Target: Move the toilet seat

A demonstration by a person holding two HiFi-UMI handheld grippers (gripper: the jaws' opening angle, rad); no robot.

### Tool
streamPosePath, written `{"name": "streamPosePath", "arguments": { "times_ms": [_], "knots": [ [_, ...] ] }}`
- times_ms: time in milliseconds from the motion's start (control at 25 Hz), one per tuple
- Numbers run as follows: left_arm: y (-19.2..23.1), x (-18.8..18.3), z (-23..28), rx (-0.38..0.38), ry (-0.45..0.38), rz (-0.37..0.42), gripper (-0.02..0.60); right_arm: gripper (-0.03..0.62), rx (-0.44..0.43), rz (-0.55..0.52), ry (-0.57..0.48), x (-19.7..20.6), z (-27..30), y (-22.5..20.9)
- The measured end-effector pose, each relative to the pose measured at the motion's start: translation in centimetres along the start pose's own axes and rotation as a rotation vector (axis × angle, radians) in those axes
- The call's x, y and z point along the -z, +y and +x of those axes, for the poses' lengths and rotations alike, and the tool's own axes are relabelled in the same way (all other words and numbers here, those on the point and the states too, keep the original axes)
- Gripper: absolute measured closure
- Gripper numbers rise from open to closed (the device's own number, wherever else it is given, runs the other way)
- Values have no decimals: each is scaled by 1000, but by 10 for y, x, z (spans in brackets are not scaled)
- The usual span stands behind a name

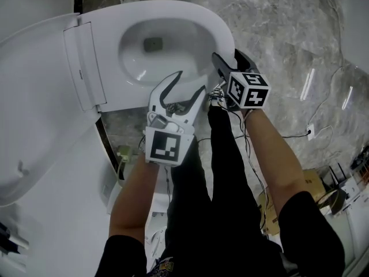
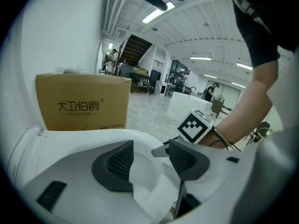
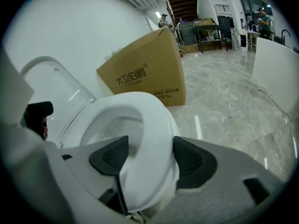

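cardboard box (image 2: 84, 101) printed with dark characters 大卫伯爵 and a ® mark, smaller line beneath too small to read

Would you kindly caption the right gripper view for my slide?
Open right tool straddling the toilet seat, cardboard box behind.

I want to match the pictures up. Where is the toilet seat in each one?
Head view: toilet seat at top middle, around the bowl.
Left gripper view: low across the middle, between the jaws.
Right gripper view: centre, between the jaws.
Landmark: brown cardboard box, behind it in both gripper views only.
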State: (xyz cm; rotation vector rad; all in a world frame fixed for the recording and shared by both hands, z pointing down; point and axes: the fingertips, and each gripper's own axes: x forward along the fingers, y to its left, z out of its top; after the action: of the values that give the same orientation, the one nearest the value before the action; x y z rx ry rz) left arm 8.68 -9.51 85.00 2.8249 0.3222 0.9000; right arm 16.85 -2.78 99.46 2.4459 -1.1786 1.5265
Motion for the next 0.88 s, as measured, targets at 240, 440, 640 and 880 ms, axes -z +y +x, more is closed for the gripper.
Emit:
{"name": "streamPosePath", "arguments": {
  "times_ms": [240, 440, 640, 880],
  "knots": [
    [-4, 8, 5, 6, 7, -18, 350, 335, 22, 8, 11, 0, 0, -3],
    [-11, 11, 3, 11, 10, -17, 350, 286, -36, 59, 25, -3, -1, 2],
    [-18, 6, -1, 0, 11, -26, 350, 307, -67, 103, 23, -11, -14, 4],
    [-30, -3, -4, 11, 9, -18, 350, 318, -127, 150, 0, -30, -37, 14]
  ]
}}
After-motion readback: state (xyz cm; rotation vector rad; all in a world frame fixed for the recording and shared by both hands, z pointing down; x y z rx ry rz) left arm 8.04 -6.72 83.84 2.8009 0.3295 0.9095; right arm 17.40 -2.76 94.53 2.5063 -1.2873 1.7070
